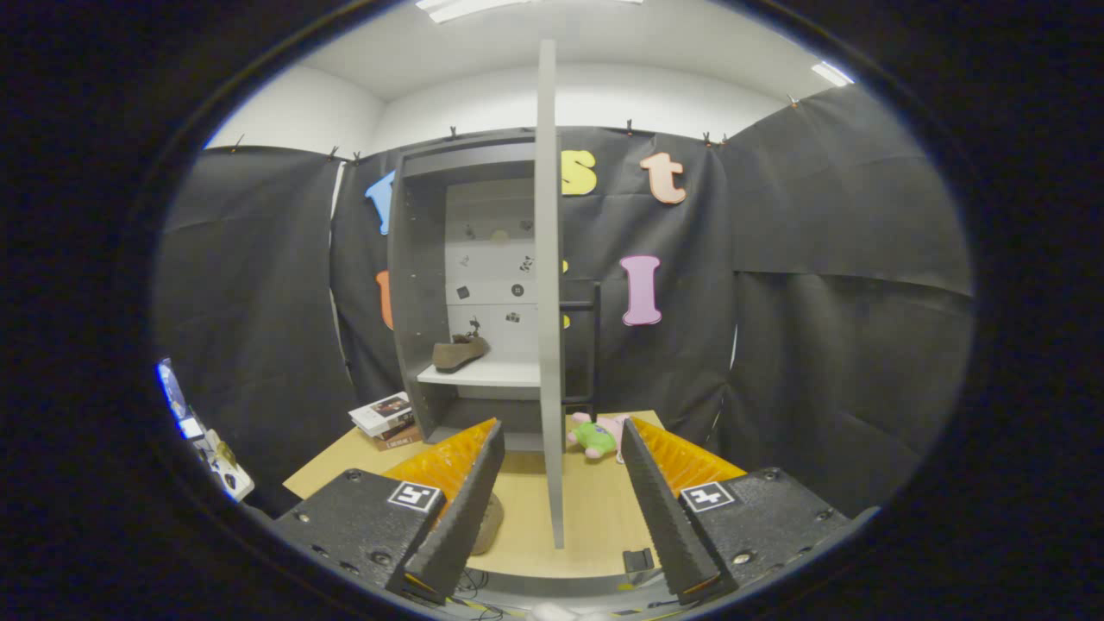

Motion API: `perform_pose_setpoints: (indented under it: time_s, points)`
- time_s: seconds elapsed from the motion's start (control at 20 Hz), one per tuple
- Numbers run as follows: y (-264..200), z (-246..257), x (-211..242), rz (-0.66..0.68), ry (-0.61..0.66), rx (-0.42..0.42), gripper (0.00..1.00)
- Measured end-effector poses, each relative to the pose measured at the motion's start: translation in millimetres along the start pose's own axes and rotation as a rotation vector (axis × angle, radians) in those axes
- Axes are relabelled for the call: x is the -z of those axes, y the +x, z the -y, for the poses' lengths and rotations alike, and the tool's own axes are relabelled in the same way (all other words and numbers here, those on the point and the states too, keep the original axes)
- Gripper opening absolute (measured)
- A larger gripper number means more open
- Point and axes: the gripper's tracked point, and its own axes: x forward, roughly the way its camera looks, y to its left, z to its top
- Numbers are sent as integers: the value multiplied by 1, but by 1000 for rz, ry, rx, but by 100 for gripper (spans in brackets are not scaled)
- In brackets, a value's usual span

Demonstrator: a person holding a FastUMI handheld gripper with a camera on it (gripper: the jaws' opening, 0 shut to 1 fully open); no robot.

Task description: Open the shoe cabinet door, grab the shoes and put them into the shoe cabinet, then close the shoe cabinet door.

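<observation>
While the gripper [561, 448] gapes wide and empty, the grey cabinet's open door [548, 285] stands edge-on over the light wooden table [595, 517]; 1 brown shoe [460, 352] rests on its white shelf [483, 374].

No readable text, brand or number anywhere. Each finger of the gripper [561, 483] carries a square black-and-white marker pattern, no words; the fingers stand apart either side of the open cabinet door [548, 285]. The stack of books [385, 418] by the shoe cabinet [414, 285] has printed covers, too small to read.
</observation>
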Motion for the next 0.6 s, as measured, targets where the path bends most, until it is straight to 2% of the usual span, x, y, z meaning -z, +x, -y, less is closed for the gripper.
perform_pose_setpoints:
  time_s: [0.15,0.6]
  points:
    - [-7,-8,12,-19,0,9,96]
    - [-5,-57,63,-164,-29,-143,96]
